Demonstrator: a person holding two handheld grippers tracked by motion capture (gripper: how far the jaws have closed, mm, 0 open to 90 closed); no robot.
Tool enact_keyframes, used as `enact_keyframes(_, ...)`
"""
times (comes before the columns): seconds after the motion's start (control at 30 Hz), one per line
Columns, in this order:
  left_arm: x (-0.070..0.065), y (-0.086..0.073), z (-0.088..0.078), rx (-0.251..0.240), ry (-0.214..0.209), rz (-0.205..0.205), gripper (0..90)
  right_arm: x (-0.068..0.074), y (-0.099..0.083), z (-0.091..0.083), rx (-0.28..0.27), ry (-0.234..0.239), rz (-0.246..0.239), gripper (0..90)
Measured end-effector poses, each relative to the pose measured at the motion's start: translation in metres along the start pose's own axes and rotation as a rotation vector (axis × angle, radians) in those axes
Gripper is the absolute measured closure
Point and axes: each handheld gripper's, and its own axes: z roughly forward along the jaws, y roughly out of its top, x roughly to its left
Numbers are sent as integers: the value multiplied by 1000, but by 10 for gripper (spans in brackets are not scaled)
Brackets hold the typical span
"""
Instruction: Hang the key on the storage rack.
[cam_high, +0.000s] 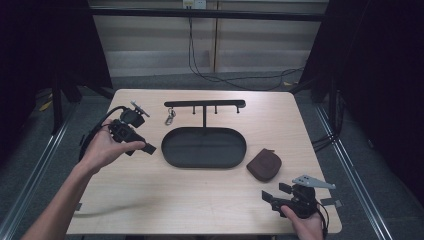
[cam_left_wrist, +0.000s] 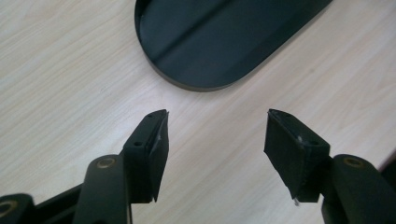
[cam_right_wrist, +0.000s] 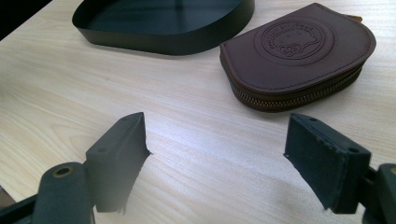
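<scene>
1. High view: a light wood-grain table (cam_high: 150, 200) carries a black oval tray (cam_high: 204, 147) at centre, with a thin black upright post rising from its far edge to a flat black crossbar (cam_high: 205, 104) fitted with short pegs.
2. A small metal key clip (cam_high: 170, 118) lies on the table just beside the tray's far-left edge, below the crossbar's left end. The gripper views do not take it in.
3. A brown pouch (cam_high: 264, 164) lies flat on the table just beside the tray's right end, apart from it.
4. The left gripper (cam_high: 148, 148) is held in the left hand (cam_high: 102, 150) left of the tray, jaws pointing toward it. The right gripper (cam_high: 272, 194) is held in the right hand (cam_high: 306, 225) at the near right corner, near the pouch.
5. Left gripper view: the jaws stand wide apart with nothing between them, above bare tabletop. The tray's rounded end (cam_left_wrist: 201, 46) shows a smooth matt floor with a shallow crease along it and a low rim.
6. Right gripper view: the jaws stand wide apart, empty. The pouch (cam_right_wrist: 299, 56) is smooth leather, half-round, with an embossed circular cartoon emblem and a brass zip along its curved edge, detail the high view cannot resolve.
</scene>
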Motion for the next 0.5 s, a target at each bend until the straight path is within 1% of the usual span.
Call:
enact_keyframes(0.03,0,0,0,0,0,0,374,0,0,0,0,0,0,205)
enact_keyframes(0.07,-1,-8,3,-40,-22,7,371,0,0,0,1,-3,0,205)
enact_keyframes(0.1,-1,-8,3,-40,-22,7,359,0,0,0,1,-3,0,205)
enact_keyframes(0.13,-2,-17,6,-74,-27,10,334,0,0,0,0,-3,2,205)
enact_keyframes(0.17,-2,-17,6,-74,-27,10,317,0,0,0,0,-3,2,205)
enact_keyframes(0.2,-2,-27,11,-89,-29,4,309,-1,1,0,1,-4,14,205)
enact_keyframes(0.23,-2,-27,11,-89,-29,4,303,-1,1,0,1,-4,14,205)
enact_keyframes(0.27,-1,-38,15,-114,-27,-5,300,-3,1,1,-1,-3,21,204)
enact_keyframes(0.3,-1,-38,15,-114,-27,-5,303,-3,1,1,-1,-3,21,204)
enact_keyframes(0.33,1,-43,16,-122,-25,0,303,-3,1,1,-1,-5,22,204)
enact_keyframes(0.37,2,-48,18,-136,-31,-5,305,-3,1,1,-2,-6,24,205)
enact_keyframes(0.4,6,-58,22,-157,-66,-34,289,-3,0,-1,-4,-11,27,206)
enact_keyframes(0.43,6,-58,22,-157,-66,-34,278,-3,0,-1,-4,-11,27,206)
enact_keyframes(0.47,6,-67,24,-172,-74,-42,272,-4,1,-1,-5,-10,28,217)
enact_keyframes(0.5,6,-67,24,-172,-74,-42,258,-4,1,-1,-5,-10,28,217)
